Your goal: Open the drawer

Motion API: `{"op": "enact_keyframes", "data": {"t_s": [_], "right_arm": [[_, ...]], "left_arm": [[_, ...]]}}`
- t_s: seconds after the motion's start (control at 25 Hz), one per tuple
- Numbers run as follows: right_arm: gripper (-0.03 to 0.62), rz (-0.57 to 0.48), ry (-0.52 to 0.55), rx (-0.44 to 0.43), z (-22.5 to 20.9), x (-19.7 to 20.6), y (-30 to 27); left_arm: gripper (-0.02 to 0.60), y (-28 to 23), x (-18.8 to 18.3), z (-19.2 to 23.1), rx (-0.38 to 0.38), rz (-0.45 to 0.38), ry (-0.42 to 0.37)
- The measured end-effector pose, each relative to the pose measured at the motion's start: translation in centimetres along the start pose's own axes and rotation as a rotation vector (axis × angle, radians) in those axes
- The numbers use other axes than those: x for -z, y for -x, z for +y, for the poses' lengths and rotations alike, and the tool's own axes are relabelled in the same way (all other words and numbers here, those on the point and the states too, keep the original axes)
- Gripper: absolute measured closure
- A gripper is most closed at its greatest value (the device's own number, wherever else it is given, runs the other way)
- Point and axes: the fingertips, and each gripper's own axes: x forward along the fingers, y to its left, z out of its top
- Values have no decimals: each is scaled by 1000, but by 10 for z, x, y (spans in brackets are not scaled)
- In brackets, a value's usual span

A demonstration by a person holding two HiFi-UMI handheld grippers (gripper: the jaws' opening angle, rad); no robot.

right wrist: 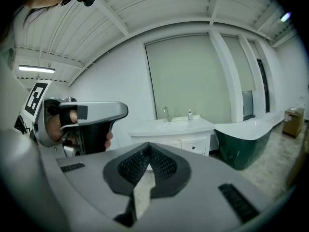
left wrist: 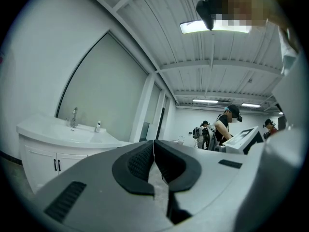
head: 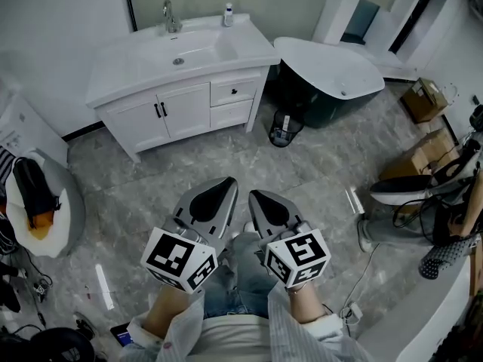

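A white vanity cabinet (head: pixel 185 104) with a sink stands across the floor from me. Its upper drawer (head: pixel 235 91), with a small dark knob, and the lower drawer (head: pixel 232 114) are both closed. My left gripper (head: pixel 224 183) and right gripper (head: pixel 256 196) are held side by side in front of my body, far short of the cabinet. Both are shut with nothing between their pads. The vanity (right wrist: pixel 174 129) and its knobbed drawer (right wrist: pixel 193 148) show small in the right gripper view, and the vanity (left wrist: pixel 63 144) sits at the left of the left gripper view.
A dark green bathtub (head: pixel 332 74) stands right of the vanity, a small bin (head: pixel 284 129) between them. Cardboard boxes (head: pixel 426 100) and cabled gear (head: pixel 423 194) crowd the right. A bag on a white seat (head: pixel 38 202) is at the left. People (left wrist: pixel 227 127) stand in the distance.
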Motion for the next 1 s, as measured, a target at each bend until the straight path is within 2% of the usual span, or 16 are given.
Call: {"op": "enact_keyframes", "data": {"t_s": [0.36, 0.64, 1.0], "right_arm": [[589, 25, -14, -20, -40, -8, -52], [589, 45, -17, -68, -94, -29, -108], [589, 70, -8, -152, -171, -65, -161]], "left_arm": [[565, -47, 0, 40, -32, 13, 5], [565, -119, -8, 80, -70, 23, -1], [565, -213, -29, 114, -159, 20, 0]]}}
